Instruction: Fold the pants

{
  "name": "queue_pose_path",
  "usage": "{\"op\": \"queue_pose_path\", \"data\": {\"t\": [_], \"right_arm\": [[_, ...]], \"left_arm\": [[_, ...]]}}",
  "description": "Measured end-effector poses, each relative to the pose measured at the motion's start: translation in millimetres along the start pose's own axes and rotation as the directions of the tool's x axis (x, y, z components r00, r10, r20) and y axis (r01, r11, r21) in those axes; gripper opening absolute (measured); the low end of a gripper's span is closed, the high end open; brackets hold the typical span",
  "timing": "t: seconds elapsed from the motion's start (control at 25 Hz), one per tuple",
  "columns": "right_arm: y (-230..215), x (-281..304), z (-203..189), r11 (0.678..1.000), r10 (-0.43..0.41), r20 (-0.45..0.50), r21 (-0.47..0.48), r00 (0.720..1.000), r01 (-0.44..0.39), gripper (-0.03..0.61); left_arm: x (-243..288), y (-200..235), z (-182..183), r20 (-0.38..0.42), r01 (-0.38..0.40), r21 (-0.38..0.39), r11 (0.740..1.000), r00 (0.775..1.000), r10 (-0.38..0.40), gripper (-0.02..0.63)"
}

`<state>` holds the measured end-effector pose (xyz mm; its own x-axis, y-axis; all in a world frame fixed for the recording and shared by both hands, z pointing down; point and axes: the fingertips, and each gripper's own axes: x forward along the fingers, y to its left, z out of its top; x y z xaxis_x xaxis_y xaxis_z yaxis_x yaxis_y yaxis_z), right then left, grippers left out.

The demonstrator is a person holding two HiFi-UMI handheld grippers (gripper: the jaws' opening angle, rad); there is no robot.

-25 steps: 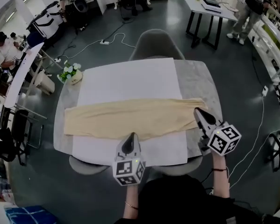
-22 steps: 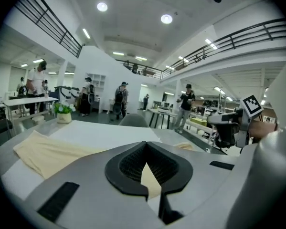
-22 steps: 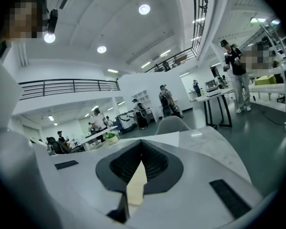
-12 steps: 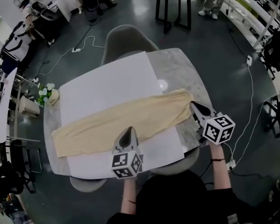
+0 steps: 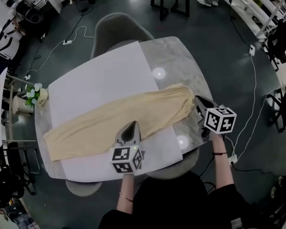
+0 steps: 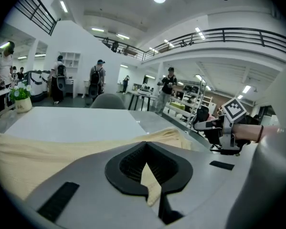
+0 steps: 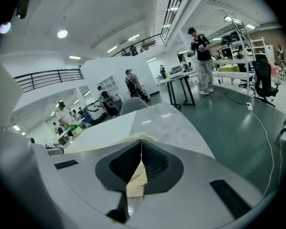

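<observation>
Pants (image 5: pixel 119 118): left gripper (image 5: pixel 132 125), right gripper (image 5: pixel 197 100) down-tilted

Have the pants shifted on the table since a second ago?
No: the pants still lie along the white sheet, both ends overhanging it onto the marble table as before; only the view turned.
</observation>
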<state>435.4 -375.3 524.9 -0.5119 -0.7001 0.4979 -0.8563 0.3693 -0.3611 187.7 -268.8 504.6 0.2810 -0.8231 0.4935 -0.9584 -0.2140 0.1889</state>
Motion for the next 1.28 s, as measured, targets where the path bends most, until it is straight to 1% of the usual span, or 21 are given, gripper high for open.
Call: {"op": "queue_pose_path", "data": {"t": [0.08, 0.2, 0.24, 0.28, 0.32, 0.36, 0.52, 0.6, 0.8, 1.0, 1.08, 1.2, 1.28], "right_arm": [[-13, 8, -6, 1.000, -0.021, -0.032, 0.009, 0.999, 0.022, 0.017], [-25, 21, -14, 0.999, -0.031, -0.094, 0.024, 0.995, 0.033, 0.020], [-27, 25, -17, 0.999, -0.030, -0.115, 0.035, 0.993, 0.034, 0.037], [-29, 30, -19, 0.998, -0.025, -0.136, 0.046, 0.990, 0.032, 0.094], [-31, 36, -22, 0.998, -0.020, -0.155, 0.051, 0.988, 0.029, 0.124], [-33, 41, -24, 0.998, -0.020, -0.171, 0.051, 0.985, 0.029, 0.126], [-38, 60, -31, 0.999, -0.015, -0.223, 0.043, 0.975, 0.025, 0.179], [-42, 69, -34, 0.999, -0.017, -0.248, 0.035, 0.969, 0.027, 0.193], [-48, 82, -43, 0.998, -0.048, -0.298, 0.018, 0.953, 0.056, 0.193], [-51, 86, -48, 0.995, -0.041, -0.314, 0.071, 0.949, 0.067, 0.184], [-51, 87, -49, 0.996, -0.041, -0.334, 0.066, 0.942, 0.067, 0.161], [-43, 89, -52, 0.998, -0.001, -0.365, 0.062, 0.931, 0.026, 0.079], [-40, 88, -51, 0.998, 0.023, -0.364, 0.066, 0.931, 0.001, 0.061]], "left_arm": [[8, -1, -3, -0.014, 0.007, 0.002, 1.000, 1.000, -0.007, 0.008], [18, 0, -6, -0.033, 0.013, -0.001, 1.000, 0.999, -0.013, 0.008], [20, 1, -7, -0.038, 0.014, -0.003, 1.000, 0.999, -0.014, 0.008], [22, 2, -7, -0.042, 0.013, -0.005, 1.000, 0.999, -0.014, 0.008], [25, 2, -8, -0.047, 0.013, -0.007, 1.000, 0.999, -0.013, 0.008], [26, 2, -9, -0.051, 0.012, -0.007, 1.000, 0.999, -0.013, 0.008], [32, 2, -14, -0.072, 0.011, -0.007, 1.000, 0.997, -0.012, 0.008], [33, 3, -18, -0.080, 0.004, -0.013, 1.000, 0.997, -0.006, 0.008], [33, 6, -22, -0.088, -0.011, -0.024, 1.000, 0.996, 0.009, 0.008], [29, 9, -27, -0.091, -0.035, -0.040, 0.999, 0.995, 0.031, 0.008], [27, 9, -29, -0.094, -0.041, -0.043, 0.998, 0.995, 0.037, 0.008], [24, 9, -32, -0.097, -0.048, -0.049, 0.998, 0.994, 0.043, 0.008], [22, 9, -33, -0.096, -0.054, -0.053, 0.997, 0.994, 0.048, 0.008]]}}
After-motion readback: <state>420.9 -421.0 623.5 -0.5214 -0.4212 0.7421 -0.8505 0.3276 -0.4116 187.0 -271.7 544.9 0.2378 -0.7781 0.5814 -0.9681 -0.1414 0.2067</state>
